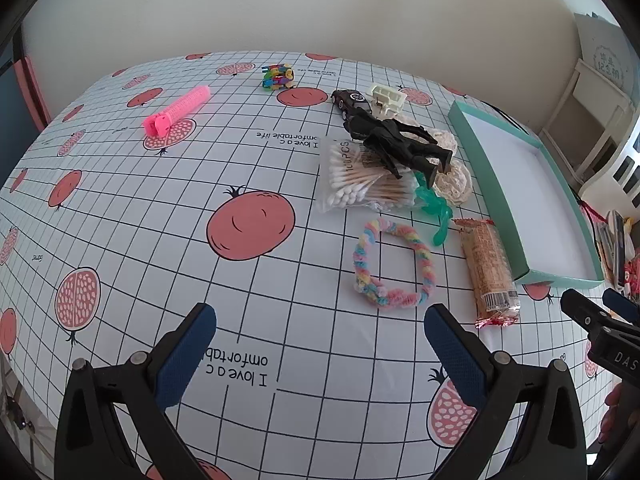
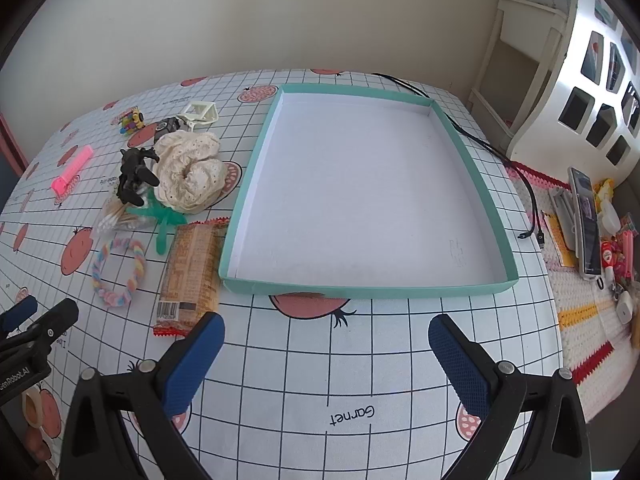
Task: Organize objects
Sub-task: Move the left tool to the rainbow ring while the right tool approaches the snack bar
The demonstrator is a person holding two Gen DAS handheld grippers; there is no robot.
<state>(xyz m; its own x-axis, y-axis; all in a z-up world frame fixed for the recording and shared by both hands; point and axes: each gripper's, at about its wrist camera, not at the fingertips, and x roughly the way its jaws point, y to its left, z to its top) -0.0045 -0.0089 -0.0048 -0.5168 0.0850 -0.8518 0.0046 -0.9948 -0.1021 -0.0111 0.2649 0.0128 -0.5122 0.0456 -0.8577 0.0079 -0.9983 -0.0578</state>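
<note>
An empty teal box lid [image 2: 468, 152] [image 1: 472, 128] lies on the table, straight ahead of my right gripper [image 2: 326, 338], which is open and holds nothing. Left of the lid sits a heap: a snack bar [image 2: 192, 268] [image 1: 490, 270], a pastel braided ring [image 2: 120, 270] [image 1: 394, 264], a bag of cotton swabs [image 1: 356, 180], a black toy figure [image 1: 400, 142] [image 2: 134, 174], a cream lace scrunchie [image 2: 188, 170] and a green clip [image 1: 434, 210]. My left gripper [image 1: 320, 320] hovers open just short of the braided ring.
Farther back lie a pink hair roller [image 1: 178, 112], a colourful toy [image 1: 277, 76], a black toy car [image 1: 352, 102] and a cream hair claw [image 1: 386, 98]. Right of the lid run black cables [image 2: 532, 200]; a phone [image 2: 586, 220] and small clutter sit on a knitted mat.
</note>
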